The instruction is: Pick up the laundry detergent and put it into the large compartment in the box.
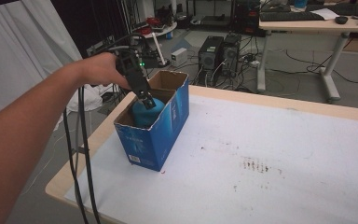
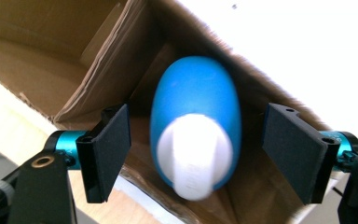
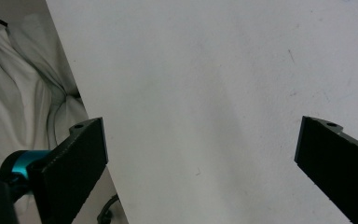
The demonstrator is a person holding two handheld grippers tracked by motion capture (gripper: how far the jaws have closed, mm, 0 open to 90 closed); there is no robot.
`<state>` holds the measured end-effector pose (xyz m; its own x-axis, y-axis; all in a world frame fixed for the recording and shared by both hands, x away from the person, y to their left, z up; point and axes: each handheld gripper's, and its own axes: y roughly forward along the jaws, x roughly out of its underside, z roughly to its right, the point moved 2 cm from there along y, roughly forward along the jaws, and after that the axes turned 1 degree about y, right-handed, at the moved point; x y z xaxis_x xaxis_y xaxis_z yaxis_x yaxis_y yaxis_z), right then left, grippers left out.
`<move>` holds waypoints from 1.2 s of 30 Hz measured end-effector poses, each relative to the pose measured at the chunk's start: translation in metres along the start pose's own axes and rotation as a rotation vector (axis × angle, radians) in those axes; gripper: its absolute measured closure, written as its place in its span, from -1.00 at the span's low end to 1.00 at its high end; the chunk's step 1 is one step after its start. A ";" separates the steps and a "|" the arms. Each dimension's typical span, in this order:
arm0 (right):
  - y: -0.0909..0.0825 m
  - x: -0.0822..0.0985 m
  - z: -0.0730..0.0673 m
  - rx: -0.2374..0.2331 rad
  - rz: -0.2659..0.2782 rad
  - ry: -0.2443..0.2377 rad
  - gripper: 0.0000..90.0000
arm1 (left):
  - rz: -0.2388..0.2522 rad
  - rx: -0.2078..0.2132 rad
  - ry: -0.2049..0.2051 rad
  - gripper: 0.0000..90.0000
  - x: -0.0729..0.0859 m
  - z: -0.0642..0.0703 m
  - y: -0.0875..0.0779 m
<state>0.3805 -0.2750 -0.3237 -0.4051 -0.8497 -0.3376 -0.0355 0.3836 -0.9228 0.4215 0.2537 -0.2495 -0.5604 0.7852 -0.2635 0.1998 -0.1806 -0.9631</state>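
1. Two grippers are being held by a person at a white-topped counter (image 1: 270,154); the left gripper (image 1: 148,101) is being seen in the high view, poised over the open top of a blue cardboard box (image 1: 156,135).
2. A blue bottle (image 2: 196,116) with a white cap (image 2: 193,156) is being kept inside the box, its cap end pointing up toward the left gripper (image 2: 196,154).
3. In the high view the bottle (image 1: 142,114) is being shown as a rounded blue shape in the near half of the box, below the gripper's tips.
4. The left gripper's jaws are being held apart, one on each side of the bottle, with a clear gap between each pad and the bottle, so nothing is being gripped.
5. The box is being seen standing near the counter's left edge, its brown flaps (image 1: 168,79) open and upright.
6. The right gripper (image 3: 200,158) is being held over a bare part of the counter (image 3: 214,70), close to an edge beyond which white cloth (image 3: 23,93) is lying.
7. Its jaws are being kept wide apart, with nothing between them.
8. Black cables (image 1: 81,154) are being seen trailing down from the left hand (image 1: 100,70).
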 end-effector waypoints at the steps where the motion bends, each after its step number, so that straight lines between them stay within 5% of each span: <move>1: 0.000 0.001 0.000 0.000 0.002 -0.002 -0.97 | 0.013 -0.002 0.001 -0.46 -0.001 0.001 -0.004; 9: -0.002 0.001 -0.001 0.002 0.003 0.005 -0.97 | 0.036 -0.051 0.019 -0.46 -0.016 0.013 -0.029; 16: -0.002 0.000 -0.002 0.003 0.006 0.002 -0.97 | 0.097 -0.037 0.052 -0.46 -0.031 0.023 -0.039; 20: -0.003 0.001 -0.002 0.006 0.009 0.006 -0.97 | 0.111 -0.049 0.067 -0.47 -0.039 0.029 -0.039; 22: -0.003 0.001 -0.002 0.006 0.014 0.004 -0.97 | 0.100 -0.069 0.067 -0.76 -0.043 0.031 -0.036; 25: -0.003 0.001 -0.002 0.010 0.015 0.005 -0.97 | 0.095 -0.067 0.090 -0.77 -0.048 0.035 -0.032; 27: -0.003 0.001 -0.002 0.010 0.016 0.003 -0.97 | 0.085 -0.068 0.089 -0.96 -0.052 0.038 -0.029; 36: -0.003 0.000 -0.002 0.010 0.023 0.003 -0.97 | 0.093 -0.037 0.121 -0.96 -0.067 0.049 -0.024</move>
<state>0.3784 -0.2759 -0.3202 -0.4083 -0.8398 -0.3578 -0.0169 0.3988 -0.9169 0.4149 0.1764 -0.2109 -0.4379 0.8321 -0.3404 0.2766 -0.2356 -0.9317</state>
